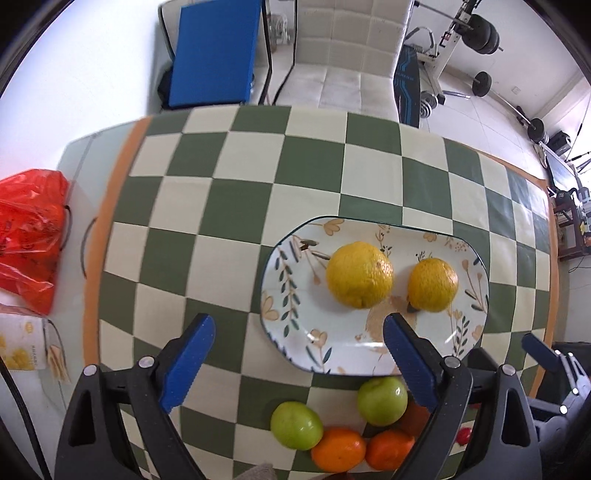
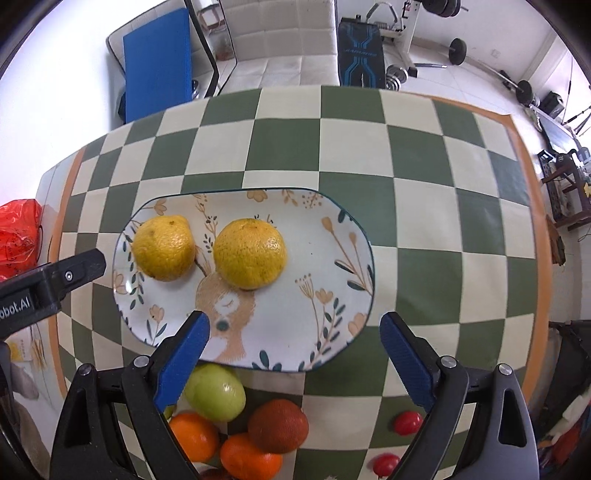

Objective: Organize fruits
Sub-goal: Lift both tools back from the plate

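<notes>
A floral oval plate (image 1: 291, 325) (image 2: 325, 258) lies on the checkered tablecloth and holds two yellow citrus fruits (image 1: 359, 275) (image 1: 434, 285), also in the right wrist view (image 2: 164, 247) (image 2: 250, 254). Near the front edge lie two green apples (image 1: 296, 425) (image 1: 382, 400) (image 2: 218, 393), oranges (image 1: 338, 448) (image 2: 194, 435) (image 2: 251, 459), a dark red-brown fruit (image 2: 277, 425) and small red fruits (image 2: 407, 422). My left gripper (image 1: 297, 363) is open and empty above the plate's near left rim. My right gripper (image 2: 293, 363) is open and empty above the plate's near edge.
A red plastic bag (image 1: 29, 236) and a small carton (image 1: 22, 347) sit at the table's left. A white chair (image 1: 351, 55), a blue pad (image 1: 214, 51) and gym weights (image 1: 484, 33) stand beyond the far edge.
</notes>
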The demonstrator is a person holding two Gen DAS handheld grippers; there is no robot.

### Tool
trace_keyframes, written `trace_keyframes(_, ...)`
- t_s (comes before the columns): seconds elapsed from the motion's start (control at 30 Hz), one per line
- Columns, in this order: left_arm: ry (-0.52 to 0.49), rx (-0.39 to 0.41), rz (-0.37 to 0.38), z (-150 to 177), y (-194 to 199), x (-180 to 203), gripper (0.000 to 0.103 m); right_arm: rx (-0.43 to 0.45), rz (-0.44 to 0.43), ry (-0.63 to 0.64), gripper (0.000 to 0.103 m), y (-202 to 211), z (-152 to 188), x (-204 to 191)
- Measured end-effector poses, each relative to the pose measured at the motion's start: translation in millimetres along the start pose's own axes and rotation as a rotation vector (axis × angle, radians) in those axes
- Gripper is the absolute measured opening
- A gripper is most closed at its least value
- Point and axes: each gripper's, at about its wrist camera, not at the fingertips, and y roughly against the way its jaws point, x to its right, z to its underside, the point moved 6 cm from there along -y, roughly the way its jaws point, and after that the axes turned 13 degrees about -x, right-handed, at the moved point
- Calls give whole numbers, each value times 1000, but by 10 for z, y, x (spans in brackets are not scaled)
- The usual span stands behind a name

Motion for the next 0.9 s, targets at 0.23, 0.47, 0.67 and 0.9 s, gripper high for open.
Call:
trace_keyframes(0.23, -19, 106, -17, 431, 441, -19, 94, 79, -8, -17, 95, 482, 377, -42)
trace_keyframes(0.47, -44, 166, 5, 799, 815, -30, 94, 173, -6, -19, 95, 1048, 752, -83)
trace_keyframes(0.67, -48, 211, 9, 1011, 1040, -69, 94, 228, 9, -9, 95, 1389, 1034, -167)
trace_keyframes(0.9, -38, 241, 29, 1116, 1198, -155, 94, 258, -7, -18, 96, 1593, 1214, -242)
